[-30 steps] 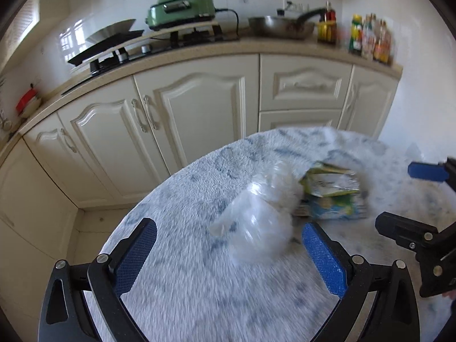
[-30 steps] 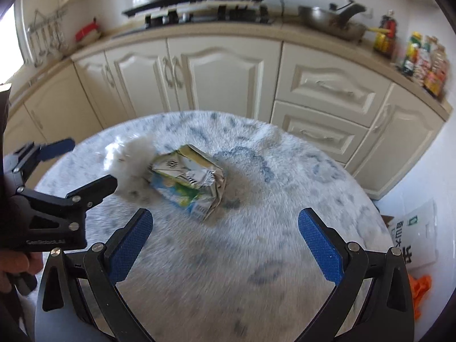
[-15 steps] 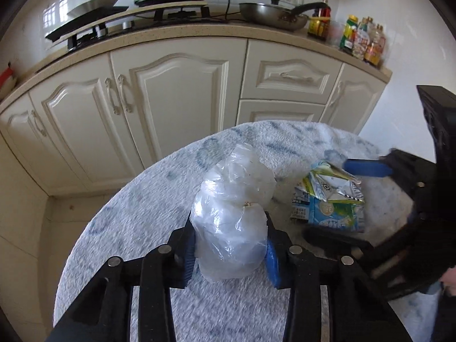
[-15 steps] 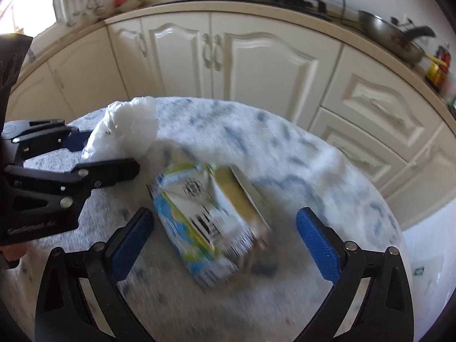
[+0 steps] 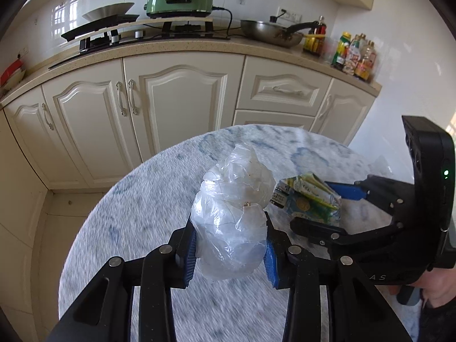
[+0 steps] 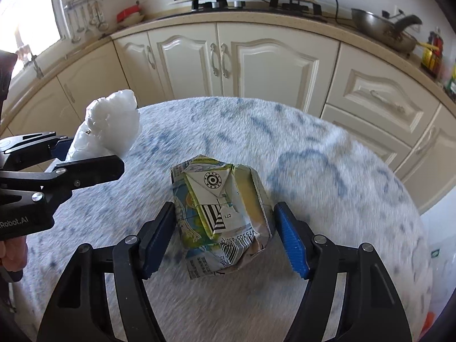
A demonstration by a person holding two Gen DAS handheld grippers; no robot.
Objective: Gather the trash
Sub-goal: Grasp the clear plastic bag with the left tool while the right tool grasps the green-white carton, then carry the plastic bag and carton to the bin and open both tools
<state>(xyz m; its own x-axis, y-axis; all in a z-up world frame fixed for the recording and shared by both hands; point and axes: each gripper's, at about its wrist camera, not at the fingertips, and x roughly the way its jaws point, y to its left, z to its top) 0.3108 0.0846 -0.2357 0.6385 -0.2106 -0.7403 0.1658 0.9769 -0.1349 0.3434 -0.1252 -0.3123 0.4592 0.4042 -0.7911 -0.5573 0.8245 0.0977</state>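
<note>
A crumpled clear plastic bag (image 5: 233,216) is pinched between the blue pads of my left gripper (image 5: 229,252), which is shut on it just above the round table (image 5: 119,213). The bag also shows at the left of the right wrist view (image 6: 109,126), inside the left gripper (image 6: 85,156). A crushed green, yellow and blue drink carton (image 6: 221,216) lies on the table between the fingers of my right gripper (image 6: 223,242). The left pad touches the carton; a small gap shows at the right pad. The carton (image 5: 309,198) and right gripper (image 5: 330,208) also appear in the left wrist view.
The table has a fuzzy white and blue cover (image 6: 327,154). Cream kitchen cabinets (image 5: 176,105) stand behind it, with a stove, a green cooker (image 5: 179,0), a pan and bottles (image 5: 356,54) on the counter. White bags and something orange (image 6: 431,322) lie on the floor at right.
My left gripper closed on the plastic bag and lifted it slightly. My right gripper moved forward around the carton and narrowed from wide open to almost closed on it.
</note>
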